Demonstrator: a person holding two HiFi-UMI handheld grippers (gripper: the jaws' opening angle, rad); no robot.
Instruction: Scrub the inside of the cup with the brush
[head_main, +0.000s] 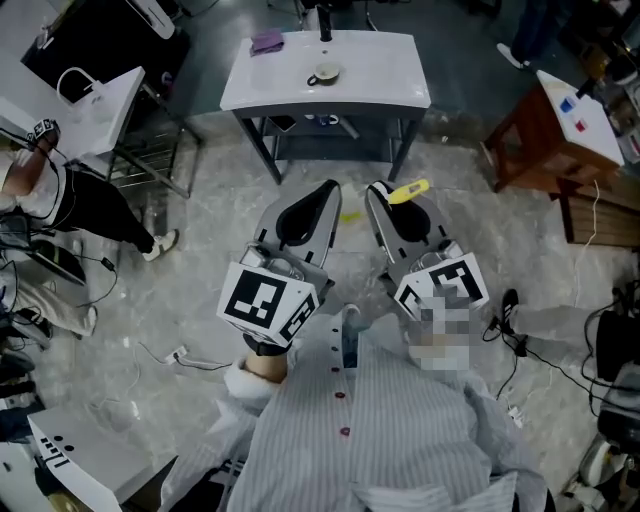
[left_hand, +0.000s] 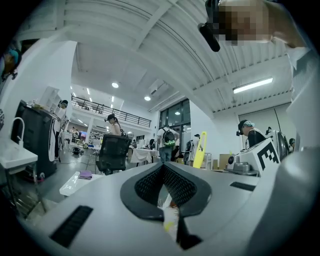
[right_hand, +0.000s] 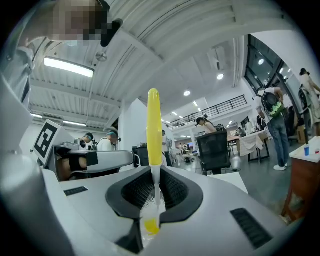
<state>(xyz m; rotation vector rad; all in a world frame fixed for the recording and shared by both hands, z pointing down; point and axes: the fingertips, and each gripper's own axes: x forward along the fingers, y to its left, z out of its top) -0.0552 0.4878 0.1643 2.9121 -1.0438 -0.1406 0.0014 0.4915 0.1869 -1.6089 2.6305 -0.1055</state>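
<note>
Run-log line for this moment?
left gripper shut | right gripper shut on brush | cup on white table, untouched

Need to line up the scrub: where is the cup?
In the head view, the small pale round cup stands near the middle of the white rectangular table at the top of the picture, right of the purple cloth.

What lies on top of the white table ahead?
A cup and a purple cloth rest on the white table, apart. The cup's inside is too small to tell.
</note>
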